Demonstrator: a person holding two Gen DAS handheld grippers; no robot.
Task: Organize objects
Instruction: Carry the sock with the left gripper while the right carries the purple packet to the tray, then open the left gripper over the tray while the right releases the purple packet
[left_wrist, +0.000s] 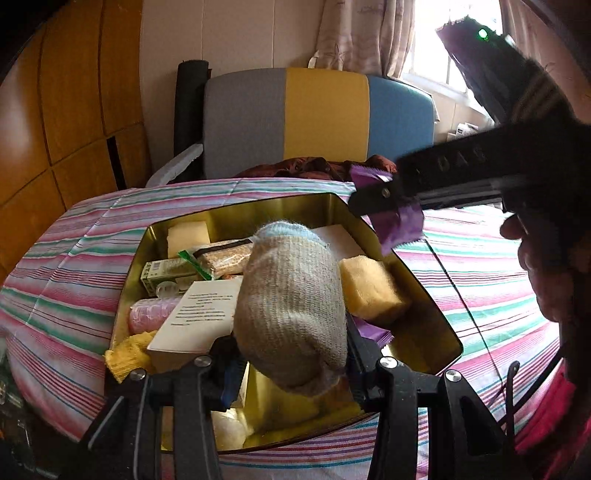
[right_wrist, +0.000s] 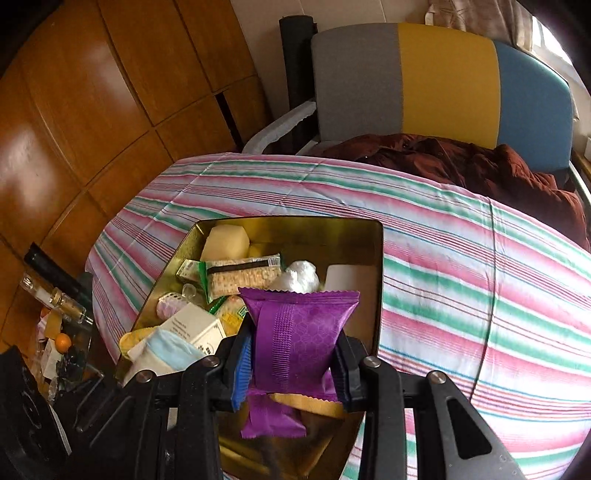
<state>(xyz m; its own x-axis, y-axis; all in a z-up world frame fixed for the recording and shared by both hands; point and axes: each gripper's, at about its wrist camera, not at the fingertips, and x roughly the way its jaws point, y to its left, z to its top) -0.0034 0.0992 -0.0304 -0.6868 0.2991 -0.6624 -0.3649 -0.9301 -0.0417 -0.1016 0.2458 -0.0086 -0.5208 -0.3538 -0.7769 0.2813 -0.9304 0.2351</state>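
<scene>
A rolled grey sock (left_wrist: 291, 306) is clamped between the left gripper (left_wrist: 291, 354) fingers above the open gold tin (left_wrist: 436, 295) on the striped bed (left_wrist: 74, 251). A purple packet (right_wrist: 299, 339) is pinched by the right gripper (right_wrist: 295, 365) over the tin's near end.

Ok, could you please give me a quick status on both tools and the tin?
Left tool shut on rolled sock, over gold tin. Right tool shut on purple snack packet, above the tin. Tin crowded; nothing blocking.
</scene>
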